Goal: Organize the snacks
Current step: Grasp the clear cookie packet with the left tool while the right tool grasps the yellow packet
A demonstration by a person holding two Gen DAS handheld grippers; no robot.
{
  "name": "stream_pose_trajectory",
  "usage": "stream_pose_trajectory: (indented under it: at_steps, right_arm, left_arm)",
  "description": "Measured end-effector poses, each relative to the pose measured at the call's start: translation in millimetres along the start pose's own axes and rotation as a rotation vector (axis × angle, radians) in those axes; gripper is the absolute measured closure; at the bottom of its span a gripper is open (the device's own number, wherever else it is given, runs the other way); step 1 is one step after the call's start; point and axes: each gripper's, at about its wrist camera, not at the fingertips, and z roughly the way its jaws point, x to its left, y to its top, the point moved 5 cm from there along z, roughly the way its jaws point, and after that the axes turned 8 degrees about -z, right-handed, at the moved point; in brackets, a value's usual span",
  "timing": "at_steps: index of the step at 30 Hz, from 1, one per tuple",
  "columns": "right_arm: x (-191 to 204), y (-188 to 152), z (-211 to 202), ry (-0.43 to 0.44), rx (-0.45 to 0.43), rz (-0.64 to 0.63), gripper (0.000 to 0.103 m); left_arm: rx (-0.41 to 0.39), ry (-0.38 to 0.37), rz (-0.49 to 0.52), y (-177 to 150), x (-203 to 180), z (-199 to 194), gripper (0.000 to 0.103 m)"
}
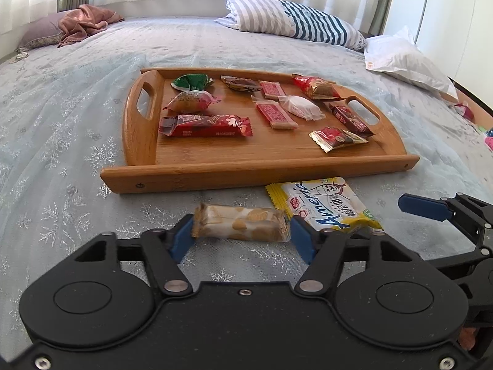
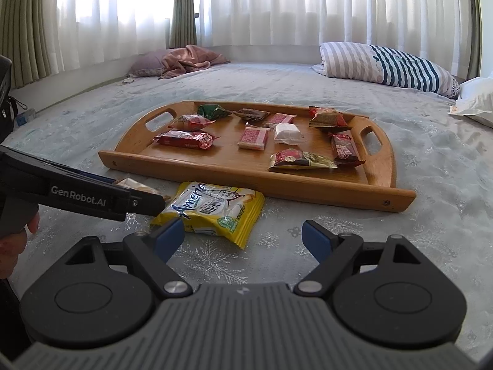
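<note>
Two snacks lie on the bed [image 1: 77, 123] just before the tray's [image 1: 258, 171] near rim: a beige bar [image 1: 240, 223] and, beside it, a yellow packet [image 2: 212, 209]. Left hand-held gripper [image 1: 241, 237] has its blue pads pressed on the bar's two ends. Right hand-held gripper [image 2: 243, 239] stands wide apart and empty, its left pad at the packet's near edge. Ten or so wrapped snacks sit spread inside the tray, with bare wood along its near rim. Behind the tray, open bedspread runs to a striped pillow [image 2: 385, 64] and white curtains [image 2: 277, 9].
</note>
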Motion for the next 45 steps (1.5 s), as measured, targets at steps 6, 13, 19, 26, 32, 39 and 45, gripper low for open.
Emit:
stream_pose_trajectory:
  at_steps: [6,13,19,26,32,39,45]
  right_arm:
    - [10.0,0.1,3.7,0.026,0.001,0.002,0.012]
    - [21.7,4.3,9.0,0.025,0.0,-0.013,0.012]
    - [27.9,7.7,14.8,0.014,0.006,-0.002,0.012]
    - [32.7,8.7,20.3,-0.008,0.028,0.016,0.017]
    - [36.2,8.0,17.9,-0.013,0.025,0.014,0.034]
    - [36.7,8.8,11.1,-0.027,0.014,0.02,0.05]
    - [32.5,7.3,4.8,-0.043,0.021,0.038,0.077]
  left_arm:
    - [0.004,-0.012,-0.015,2.1,1.4,-2.3,0.05]
    - [0.005,-0.017,-0.026,3.4,4.7,-6.8,0.052]
    - [-0.007,-0.022,-0.035,5.0,7.5,-13.8,0.052]
    - [-0.03,-0.023,-0.042,9.8,11.2,-23.3,0.052]
    - [-0.043,-0.02,-0.052,13.1,14.1,-27.7,0.052]
    - [-0.059,-0.024,-0.054,18.0,13.9,-32.1,0.053]
    - [-0.063,-0.027,-0.061,20.7,15.0,-34.5,0.053]
